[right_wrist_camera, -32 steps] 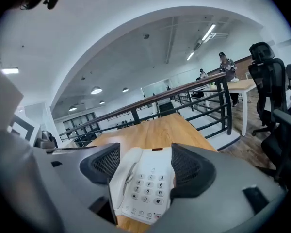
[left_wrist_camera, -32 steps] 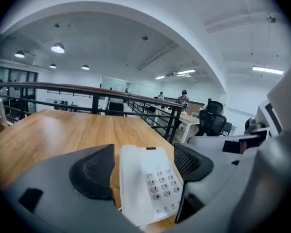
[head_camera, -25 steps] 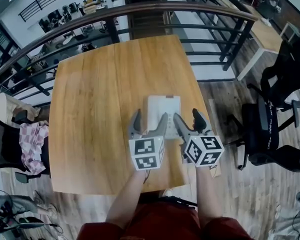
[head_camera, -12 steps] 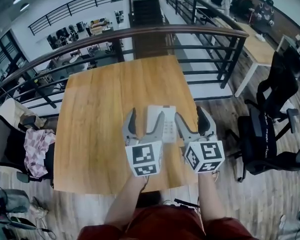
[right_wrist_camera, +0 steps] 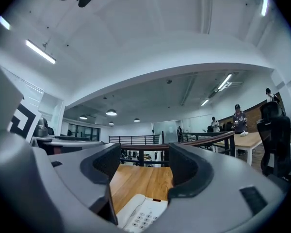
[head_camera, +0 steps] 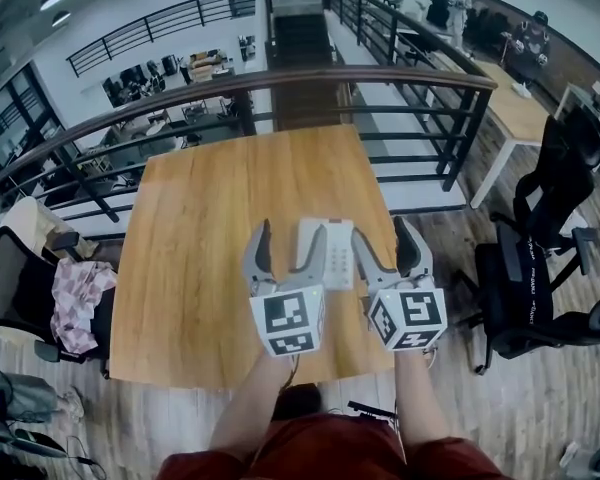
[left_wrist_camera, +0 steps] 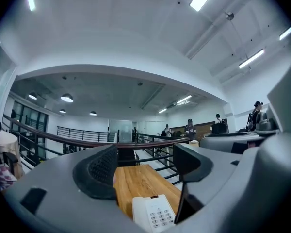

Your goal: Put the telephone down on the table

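The telephone is a white desk set that lies flat on the wooden table, face up. Its handset rests in the cradle on the left half and its grey-buttoned keypad is on the right half. It sits in the gap between the left tool and the right tool. It is low down and just ahead of both pairs of spread jaws, and neither pair grips it.

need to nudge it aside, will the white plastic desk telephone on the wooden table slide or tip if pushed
The white plastic desk telephone lies flat and low, so it probably won't tip or roll. Its hard shell would likely slide easily on the smooth wooden table. It looks rigid, probably light.
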